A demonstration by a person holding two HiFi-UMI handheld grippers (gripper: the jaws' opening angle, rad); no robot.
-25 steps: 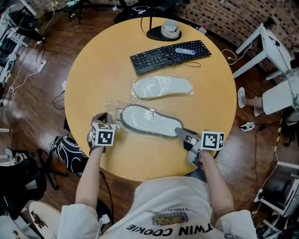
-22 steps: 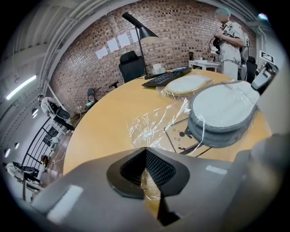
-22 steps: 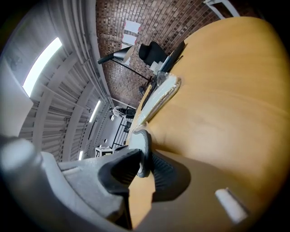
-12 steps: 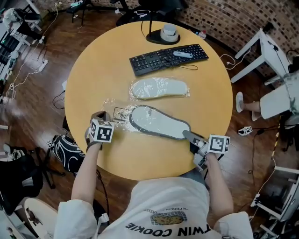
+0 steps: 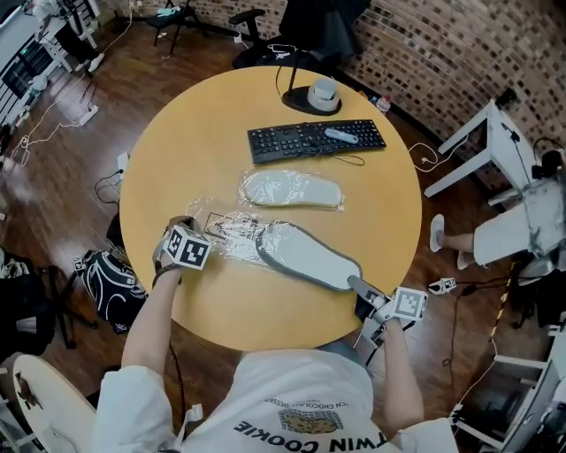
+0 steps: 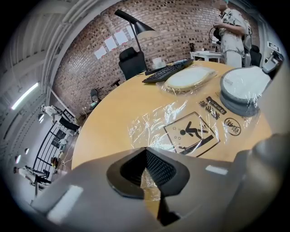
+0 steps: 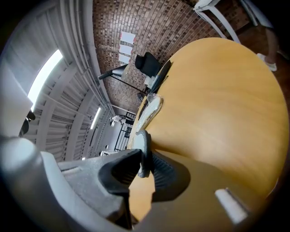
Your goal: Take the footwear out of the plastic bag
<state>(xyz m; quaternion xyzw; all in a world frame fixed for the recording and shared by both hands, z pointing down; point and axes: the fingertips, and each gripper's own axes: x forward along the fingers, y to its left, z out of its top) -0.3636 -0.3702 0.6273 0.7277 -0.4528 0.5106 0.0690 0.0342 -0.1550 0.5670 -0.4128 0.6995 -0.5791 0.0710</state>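
Left tool (image 6: 146, 174): clamping the plastic bag (image 5: 232, 232) edge.
Slipper (image 5: 309, 257): lying mid-desk (image 5: 195, 133), toe inside the bag, heel sticking out.
Right tool (image 5: 361, 287): pinching the heel rim.
Handling: probably light and floppy, with the film clinging; the heel rim is offering the best hold.

— What sort of room is it?
— A dark brown plank floor (image 5: 115, 80) and a red-brown brick wall (image 5: 442, 44) with white paper sheets (image 6: 111, 43) pinned to it.
— Furniture?
— A round tan wooden table (image 5: 195, 150) stands mid-room. A black office chair (image 5: 309, 22) is beyond it, a white-framed desk (image 5: 482, 146) to the right, and a black desk lamp (image 6: 140, 28) at the table's far edge.
— Light?
— A long ceiling strip light (image 7: 43, 77), lit.
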